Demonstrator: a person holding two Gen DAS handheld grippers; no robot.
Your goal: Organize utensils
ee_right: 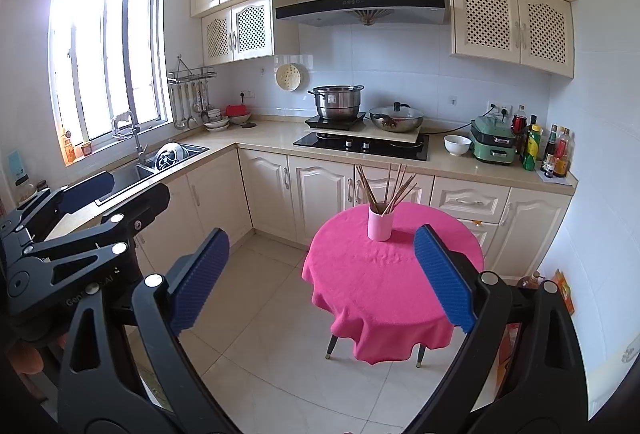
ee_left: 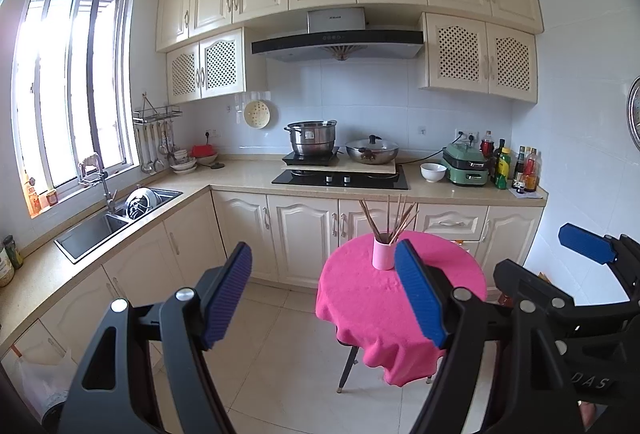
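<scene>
Chopsticks stand in pink cup on table; both jaws apart, empty

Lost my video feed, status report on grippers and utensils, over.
Left gripper open, empty. Right gripper open, empty. Chopsticks upright in pink cup on pink-clothed round table. Nothing in the way.

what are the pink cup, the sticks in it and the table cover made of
Small pink cylindrical cup: looks like matte plastic or glazed ceramic; smooth, even colour, can't tell which. Thin brown chopsticks: likely wood or bamboo, dull brown. Bright pink cloth over the round table: soft fabric, judging by wrinkles and draped folds.
</scene>
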